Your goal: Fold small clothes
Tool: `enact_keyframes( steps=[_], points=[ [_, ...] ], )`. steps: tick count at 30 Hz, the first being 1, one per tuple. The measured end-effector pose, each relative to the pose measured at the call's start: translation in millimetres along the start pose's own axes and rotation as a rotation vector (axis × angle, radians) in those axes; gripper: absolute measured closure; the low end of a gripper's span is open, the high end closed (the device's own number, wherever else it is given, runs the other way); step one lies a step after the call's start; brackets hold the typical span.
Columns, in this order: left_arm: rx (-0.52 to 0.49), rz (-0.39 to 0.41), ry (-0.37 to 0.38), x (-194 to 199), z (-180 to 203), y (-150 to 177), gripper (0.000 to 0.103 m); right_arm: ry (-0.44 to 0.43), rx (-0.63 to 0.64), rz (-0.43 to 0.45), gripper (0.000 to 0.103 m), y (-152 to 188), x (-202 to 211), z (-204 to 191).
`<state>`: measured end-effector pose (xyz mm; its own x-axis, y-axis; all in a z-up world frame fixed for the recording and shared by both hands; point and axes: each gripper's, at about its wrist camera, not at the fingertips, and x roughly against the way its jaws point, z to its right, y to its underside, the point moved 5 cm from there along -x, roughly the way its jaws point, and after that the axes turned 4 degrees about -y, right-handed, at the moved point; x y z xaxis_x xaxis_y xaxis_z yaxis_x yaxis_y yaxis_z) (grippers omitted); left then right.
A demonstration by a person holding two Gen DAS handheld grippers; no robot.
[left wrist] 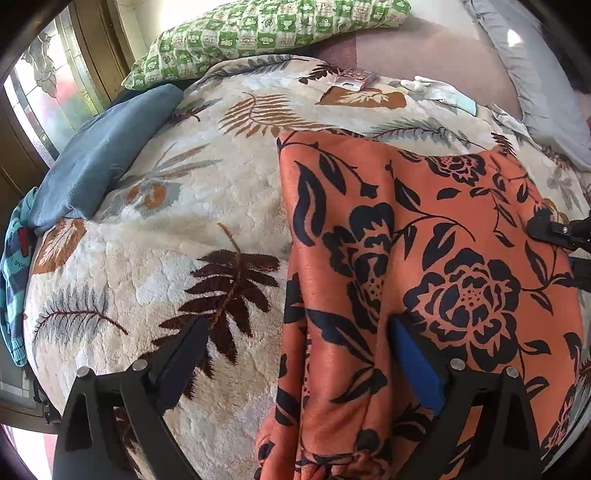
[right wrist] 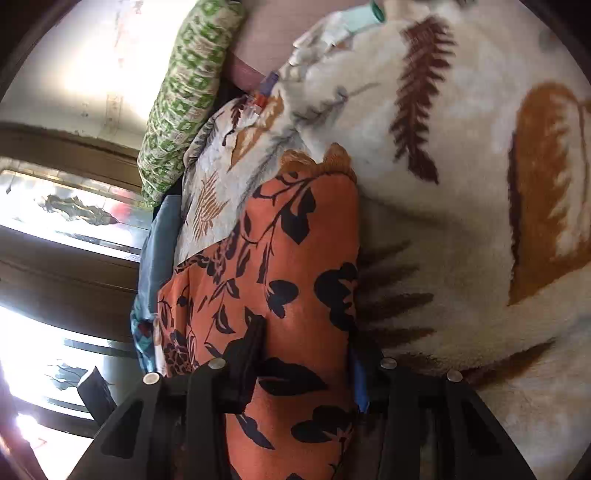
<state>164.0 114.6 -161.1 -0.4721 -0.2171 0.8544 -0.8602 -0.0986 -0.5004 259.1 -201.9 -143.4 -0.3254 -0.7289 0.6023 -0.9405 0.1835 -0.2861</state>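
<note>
An orange garment with dark flowers [left wrist: 424,229] lies spread on a cream leaf-patterned blanket [left wrist: 177,240]. My left gripper [left wrist: 299,321] hovers open and wide over the garment's left edge. One of its fingers is above the blanket, and the blue-padded one is above the cloth; it holds nothing. My right gripper [left wrist: 554,232] shows at that view's right edge, on the garment's right side. In the right wrist view the orange garment [right wrist: 295,240] bulges as a thick fold between the right gripper's [right wrist: 306,339] two fingers, which are closed onto it.
A green checked pillow [left wrist: 266,29] lies at the head of the bed. A blue cloth [left wrist: 99,155] and a teal striped garment [left wrist: 14,258] lie along the left edge by the window [left wrist: 44,85]. A small packet [left wrist: 351,79] and pale items [left wrist: 443,92] sit further back.
</note>
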Motion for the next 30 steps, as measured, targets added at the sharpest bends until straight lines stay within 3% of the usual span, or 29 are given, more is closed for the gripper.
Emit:
enact_keyframes(
  steps=[1, 3, 4, 6, 8, 12, 16, 17, 18, 20, 23, 25, 26, 28, 30],
  points=[
    [0.004, 0.0, 0.0, -1, 0, 0, 0.002, 0.035, 0.045, 0.018, 0.062, 0, 2, -6],
    [0.003, 0.002, -0.004, 0, 1, 1, 0.002, 0.12, 0.054, -0.043, 0.061, 4, -12, 3],
    [-0.001, 0.005, -0.011, 1, 1, 1, 0.002, 0.113, 0.031, -0.042, 0.059, 5, -12, 7],
    [-0.002, 0.003, -0.012, 2, 1, 1, 0.002, 0.082, -0.023, 0.002, 0.039, 3, 2, 6],
    [0.005, -0.001, 0.0, 0, -1, 2, 0.002, 0.014, -0.045, 0.027, 0.031, 10, 20, 0],
    [0.017, -0.002, 0.011, 0, -2, 3, 0.002, -0.003, -0.058, 0.015, 0.031, 49, 52, -5],
    [0.03, -0.005, 0.022, -2, -3, 3, 0.002, -0.062, -0.108, -0.036, 0.031, 93, 48, 4],
    [0.038, -0.011, 0.026, -3, -4, 3, 0.002, -0.046, -0.094, -0.047, 0.036, 99, 40, 5],
    [0.042, -0.016, 0.029, -3, -4, 3, 0.002, -0.034, -0.081, -0.095, 0.061, 106, 27, 7],
    [0.037, -0.012, 0.025, -3, -5, 4, 0.002, -0.004, -0.057, -0.101, 0.072, 113, 24, 1],
    [0.036, -0.008, 0.033, -3, -6, 5, 0.002, 0.113, 0.135, -0.036, 0.078, 114, 44, -38],
    [0.046, -0.017, 0.036, -5, -5, 5, 0.002, 0.206, 0.175, -0.063, 0.078, 117, 34, -33],
    [0.043, -0.019, 0.033, -5, -4, 5, 0.002, 0.221, 0.127, -0.12, 0.075, 121, 20, -18],
    [0.029, -0.006, 0.023, -3, -3, 5, 0.002, 0.125, -0.002, -0.089, 0.066, 115, 20, -4],
    [0.027, -0.006, 0.031, -3, -4, 4, 0.002, 0.124, -0.02, -0.081, 0.043, 112, 33, -9]
  ],
)
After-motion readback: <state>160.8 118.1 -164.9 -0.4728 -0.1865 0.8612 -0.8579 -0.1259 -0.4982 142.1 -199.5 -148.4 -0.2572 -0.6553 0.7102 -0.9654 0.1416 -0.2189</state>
